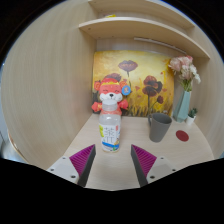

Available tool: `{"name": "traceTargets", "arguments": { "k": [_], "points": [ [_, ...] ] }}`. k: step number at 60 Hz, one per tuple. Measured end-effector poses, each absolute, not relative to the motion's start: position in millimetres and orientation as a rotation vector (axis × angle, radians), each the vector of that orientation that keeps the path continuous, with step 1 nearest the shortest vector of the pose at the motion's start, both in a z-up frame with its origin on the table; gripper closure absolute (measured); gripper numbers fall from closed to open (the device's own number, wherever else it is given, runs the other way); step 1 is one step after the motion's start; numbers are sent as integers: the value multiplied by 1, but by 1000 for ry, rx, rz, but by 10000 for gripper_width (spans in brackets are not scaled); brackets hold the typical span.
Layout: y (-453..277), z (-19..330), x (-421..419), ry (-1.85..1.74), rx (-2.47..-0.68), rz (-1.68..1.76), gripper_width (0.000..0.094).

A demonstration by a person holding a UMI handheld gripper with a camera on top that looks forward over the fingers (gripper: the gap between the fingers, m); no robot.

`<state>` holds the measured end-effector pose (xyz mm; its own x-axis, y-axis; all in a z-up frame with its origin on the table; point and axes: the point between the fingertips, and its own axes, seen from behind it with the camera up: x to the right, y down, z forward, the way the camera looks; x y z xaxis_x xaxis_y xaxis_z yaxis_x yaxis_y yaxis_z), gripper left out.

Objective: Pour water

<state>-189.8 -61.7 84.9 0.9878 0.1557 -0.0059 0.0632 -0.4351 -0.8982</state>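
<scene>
A clear plastic water bottle (pixel 109 132) with a white cap and a light label stands upright on the pale wooden desk (pixel 115 168), just ahead of my fingers and slightly toward the left one. A grey cup (pixel 159 126) stands on the desk to the right of the bottle and a little farther back. My gripper (pixel 113 160) is open and empty; its magenta pads (pixel 83 159) are spread wide apart, and the bottle is beyond their tips, not between them.
An orange fox plush (pixel 110 97) sits behind the bottle against a flower picture (pixel 140 78). A tall vase with pink flowers (pixel 184 92) and a small potted plant (pixel 192 118) stand at the right. A red coaster (pixel 182 135) lies near them. A shelf (pixel 140 30) runs overhead.
</scene>
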Motion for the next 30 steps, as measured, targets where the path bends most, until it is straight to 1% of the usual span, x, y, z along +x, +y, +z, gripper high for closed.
{"name": "traceTargets", "arguments": {
  "k": [7, 24, 26, 30],
  "points": [
    [-23, 73, -199, -141, -2018, 92, 216],
    [54, 67, -217, -121, -1887, 126, 223],
    [60, 66, -219, -113, -1874, 120, 256],
    [67, 66, -221, -114, -1834, 121, 356]
  ]
}}
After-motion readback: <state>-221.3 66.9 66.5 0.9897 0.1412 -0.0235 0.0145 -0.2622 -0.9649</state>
